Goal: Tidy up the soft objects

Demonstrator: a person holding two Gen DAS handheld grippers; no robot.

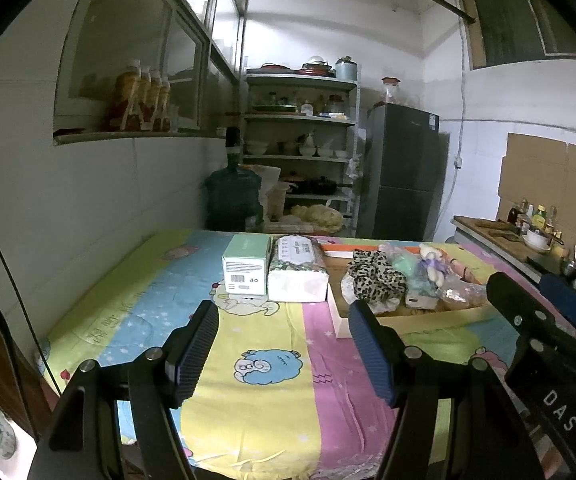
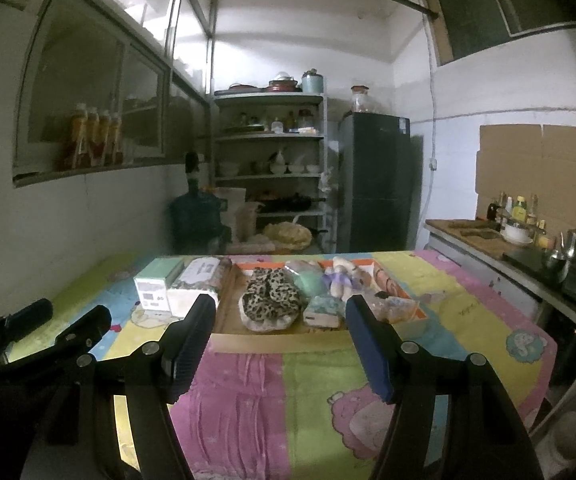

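Both spread wide and holding nothing: left gripper (image 1: 283, 322) and right gripper (image 2: 277, 316), hovering over the cartoon-print sheet (image 1: 271, 400), short of the goods. Further out, a shallow cardboard tray (image 2: 288, 342) with the soft stuff already piled inside: leopard-print fabric (image 2: 271, 294), a mint green bundle (image 2: 312, 285), a small plush doll (image 2: 342, 278), some crinkly bags. Just left of the tray, a tissue pack (image 1: 298, 270) and a mint green box (image 1: 246, 266), side by side. Could be sorted already, could be waiting to get sorted out; honestly can't tell.
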